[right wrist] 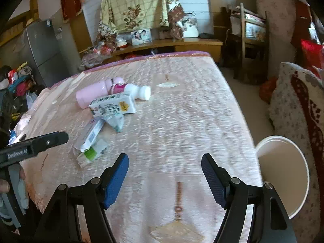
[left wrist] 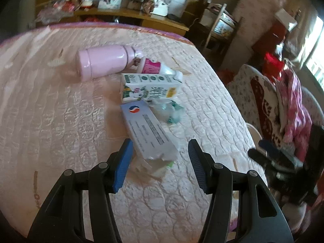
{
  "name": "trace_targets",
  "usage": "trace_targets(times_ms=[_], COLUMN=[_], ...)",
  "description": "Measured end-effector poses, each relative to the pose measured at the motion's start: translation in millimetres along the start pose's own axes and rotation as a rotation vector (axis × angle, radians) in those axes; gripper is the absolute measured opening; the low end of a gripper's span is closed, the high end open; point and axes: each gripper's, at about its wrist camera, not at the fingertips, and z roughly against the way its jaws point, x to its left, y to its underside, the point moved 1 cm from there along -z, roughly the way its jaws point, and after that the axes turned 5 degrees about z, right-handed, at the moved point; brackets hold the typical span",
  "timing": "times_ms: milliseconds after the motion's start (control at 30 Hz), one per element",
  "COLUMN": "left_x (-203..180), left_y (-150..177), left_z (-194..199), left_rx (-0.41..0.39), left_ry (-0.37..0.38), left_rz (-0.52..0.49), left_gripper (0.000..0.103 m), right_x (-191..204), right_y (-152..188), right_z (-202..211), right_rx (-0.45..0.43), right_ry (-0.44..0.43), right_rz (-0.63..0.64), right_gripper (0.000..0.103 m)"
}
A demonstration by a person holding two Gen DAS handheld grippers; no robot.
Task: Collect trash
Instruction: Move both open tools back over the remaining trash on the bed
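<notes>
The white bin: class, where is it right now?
In the right wrist view, the white bin stands on the floor at lower right, beside the table's edge.

The bed [right wrist: 182,111] carries a pink flask [left wrist: 101,61], white bottle [right wrist: 137,91], carton [left wrist: 151,88], flat box [left wrist: 148,131] and wrappers [left wrist: 169,111].

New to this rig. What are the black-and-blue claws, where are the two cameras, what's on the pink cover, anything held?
No robot: a person carries a two-finger gripper in each hand, with a fisheye camera on each looking along its fingers. One picture shows the left gripper, the other the right gripper; both are open and empty. On the pink quilted table cover lie a pink metal flask, a white plastic bottle with a pink label, a white-and-green drink carton, a grey flat cardboard box and a crumpled clear wrapper. A white round bin stands beside the table.
</notes>
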Motion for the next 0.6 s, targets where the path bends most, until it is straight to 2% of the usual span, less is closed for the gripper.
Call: trace_targets(times_ms=[133,333,400,500,600], left_x=[2,5,4,7,22], left_y=[-12,-28,-30,-31,-30], left_z=[-23,-59,-64,-64,-68], left_rx=[0.028,0.066,0.058,0.07,0.114], left_ry=[-0.005,-0.063,-0.1,-0.111,-0.117], left_rz=[0.033,0.06,0.037,0.022,0.059], left_gripper=[0.055,0.055,0.055,0.055,0.055], right_x=[12,21,22,24,29], right_y=[-3,-2,-1,-2,-3], right_z=[-11,-20,-24,-28,-33], right_rx=[0.022,0.038,0.046,0.055,0.061], right_ry=[-0.025,-0.04,-0.046,-0.057,-0.069], right_rz=[0.007,0.026,0.025,0.021,0.024], right_gripper=[0.072,0.072,0.072,0.072,0.072])
